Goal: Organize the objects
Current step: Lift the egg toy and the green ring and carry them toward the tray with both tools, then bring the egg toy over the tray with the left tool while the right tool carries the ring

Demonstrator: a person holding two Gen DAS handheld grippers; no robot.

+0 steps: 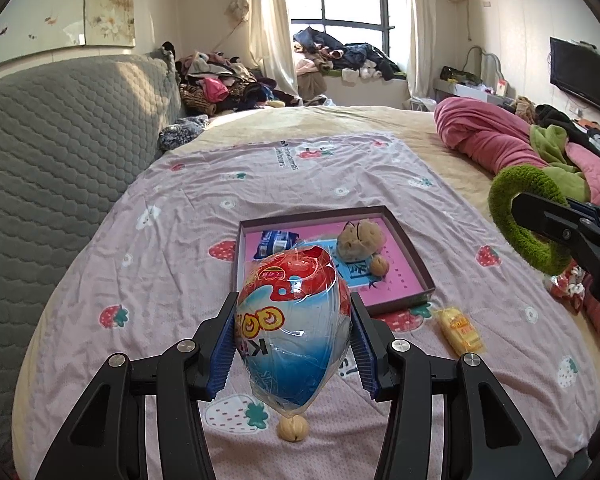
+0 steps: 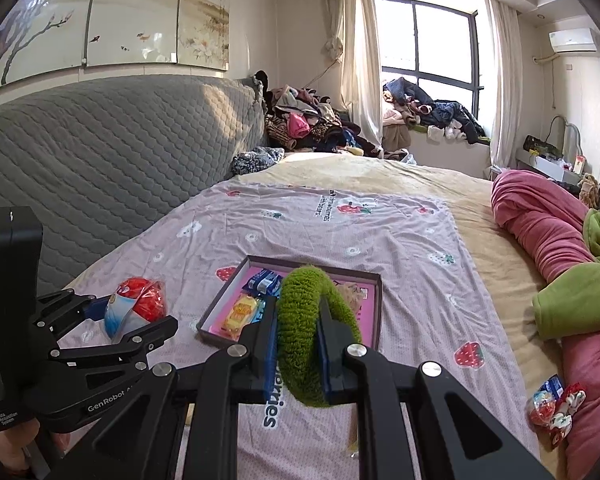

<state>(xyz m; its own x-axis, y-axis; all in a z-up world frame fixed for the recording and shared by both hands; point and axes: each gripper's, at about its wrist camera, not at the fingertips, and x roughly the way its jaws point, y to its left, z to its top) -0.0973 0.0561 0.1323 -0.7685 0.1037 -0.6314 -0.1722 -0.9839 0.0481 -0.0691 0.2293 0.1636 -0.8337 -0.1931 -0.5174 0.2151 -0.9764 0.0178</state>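
Your left gripper (image 1: 294, 344) grasps a red-and-blue snack bag (image 1: 292, 320), held above the bedsheet (image 1: 180, 216) just in front of the shallow box (image 1: 416, 256). Your right gripper (image 2: 298, 344) is clenched on a fuzzy green ring (image 2: 312, 320), 1 side pinched between its 2 fingers, raised over the box's near edge.

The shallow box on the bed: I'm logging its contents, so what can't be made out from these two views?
- Left wrist view: the wrapped egg in the left gripper hides the shallow box's near-left part.
- Right wrist view: the green fuzzy ring in the right gripper covers the box's middle.
- Print on the blue packets is too small to read.
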